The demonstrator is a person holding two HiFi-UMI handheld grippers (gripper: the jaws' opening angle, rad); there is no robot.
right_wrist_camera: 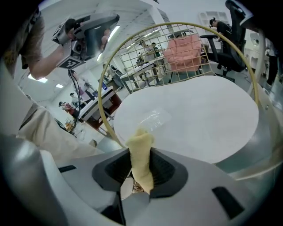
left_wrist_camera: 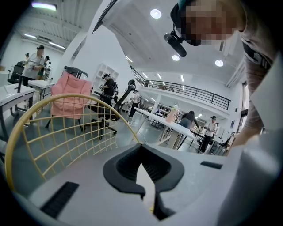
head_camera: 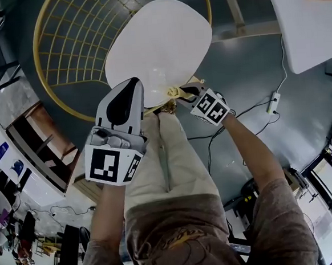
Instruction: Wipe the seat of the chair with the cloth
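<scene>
The chair has a white seat [head_camera: 159, 44] and a yellow wire back [head_camera: 73, 45]. My right gripper [head_camera: 178, 91] is shut on a pale yellow cloth [right_wrist_camera: 140, 154] and holds it just at the seat's near edge. In the right gripper view the cloth sticks up between the pads, with the seat [right_wrist_camera: 199, 119] right beyond it. A faint glossy patch [right_wrist_camera: 152, 119] shows on the seat near the cloth. My left gripper [head_camera: 132, 82] hangs raised over the seat's near left edge, apart from it. Its jaws stand together with nothing in them [left_wrist_camera: 142, 152].
A white table [head_camera: 306, 21] stands at the far right, with a cable and power strip [head_camera: 275, 99] on the floor below it. A wooden counter [head_camera: 38, 145] is to the left. My legs stand against the chair's front. A pink chair [left_wrist_camera: 70, 95] and people are further off.
</scene>
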